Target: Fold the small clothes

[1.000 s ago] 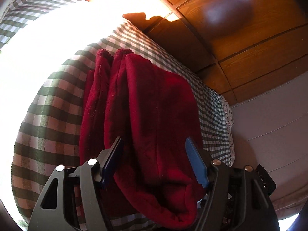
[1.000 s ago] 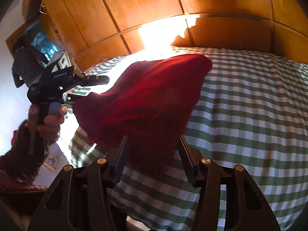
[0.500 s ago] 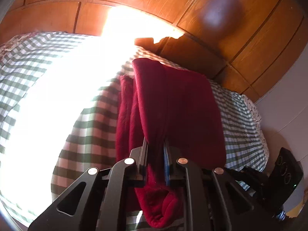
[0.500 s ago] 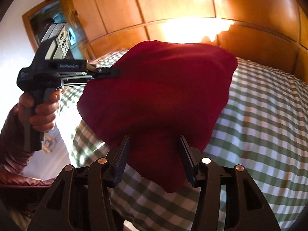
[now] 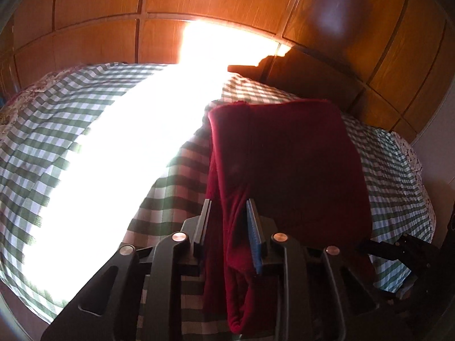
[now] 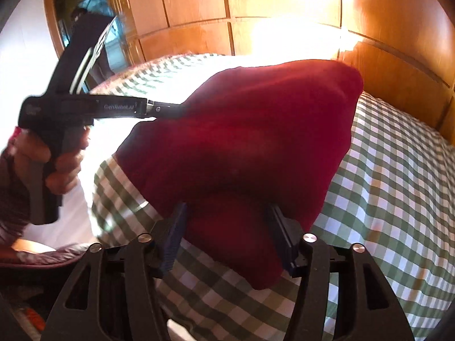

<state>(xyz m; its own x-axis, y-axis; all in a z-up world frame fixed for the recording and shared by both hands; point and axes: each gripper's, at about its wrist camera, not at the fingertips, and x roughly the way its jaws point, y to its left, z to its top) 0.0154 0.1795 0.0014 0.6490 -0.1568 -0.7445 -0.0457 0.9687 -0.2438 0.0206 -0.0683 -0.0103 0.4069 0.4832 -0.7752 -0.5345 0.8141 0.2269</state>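
A dark red folded garment (image 5: 284,156) is held up over the green-checked bed (image 5: 85,119). My left gripper (image 5: 229,221) is closed on the garment's left folded edge, with a thick bunch of cloth between the jaws. In the right wrist view the garment (image 6: 256,136) hangs between my right gripper's (image 6: 227,227) wide-apart jaws, which are open and not pinching it. The left gripper (image 6: 159,109) shows there clamped on the garment's left corner, held by a hand (image 6: 62,156).
The checked bedspread (image 6: 384,184) covers the bed, with a bright sunlit patch (image 5: 113,156) on its left. A wooden panelled wall and headboard (image 5: 312,65) stand behind. A mirror frame (image 6: 71,14) is at far left.
The left gripper closed on the garment's edge half a second ago and now stands slightly wider around the cloth. The garment has been lifted higher. The right gripper stayed open.
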